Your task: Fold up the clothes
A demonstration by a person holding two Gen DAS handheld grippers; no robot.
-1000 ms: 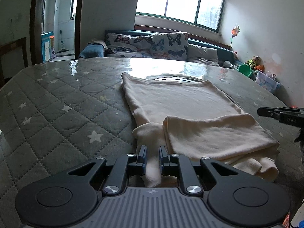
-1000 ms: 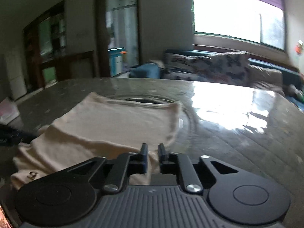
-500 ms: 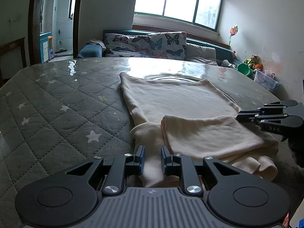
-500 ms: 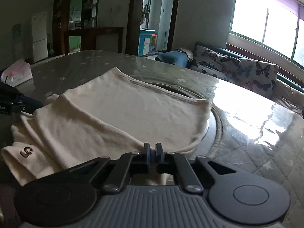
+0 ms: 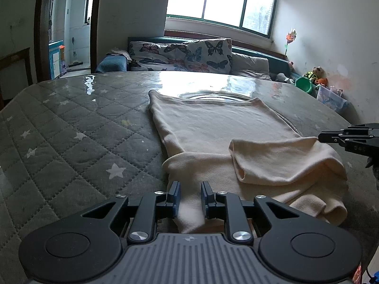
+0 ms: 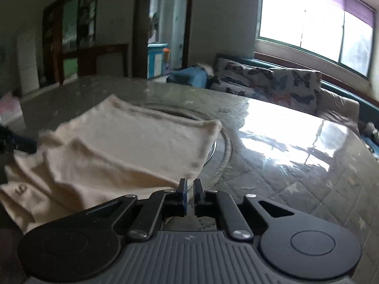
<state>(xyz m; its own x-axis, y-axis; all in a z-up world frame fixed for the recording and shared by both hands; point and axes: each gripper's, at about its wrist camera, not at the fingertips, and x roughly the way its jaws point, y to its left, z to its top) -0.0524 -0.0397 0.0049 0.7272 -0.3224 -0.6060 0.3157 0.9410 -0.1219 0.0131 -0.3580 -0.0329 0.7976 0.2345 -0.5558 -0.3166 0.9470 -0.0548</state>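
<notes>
A cream garment (image 5: 213, 127) lies flat on the quilted grey table (image 5: 71, 142), its near part folded over into a loose flap (image 5: 284, 161). My left gripper (image 5: 190, 187) straddles the near sleeve, jaws a little apart, with cloth between them but not visibly pinched. My right gripper (image 6: 190, 183) shows a narrow slit. Its jaws are opening slightly, and the garment (image 6: 132, 142) has its corner at the tips. In the left wrist view the right gripper (image 5: 319, 138) sits at the flap's raised right edge. The left gripper (image 6: 16, 142) shows at the far left of the right wrist view.
A glass turntable ring (image 6: 225, 146) lies under the garment's far end. Beyond the table (image 6: 284, 177) stands a sofa with butterfly cushions (image 5: 189, 56). At the right wall are a green bucket (image 5: 304, 84) and a plastic box (image 5: 331, 99).
The right gripper closed to a slit and shifted along the garment's right edge. The folded flap now rises toward its tips. The left jaws widened a little, staying in place.
</notes>
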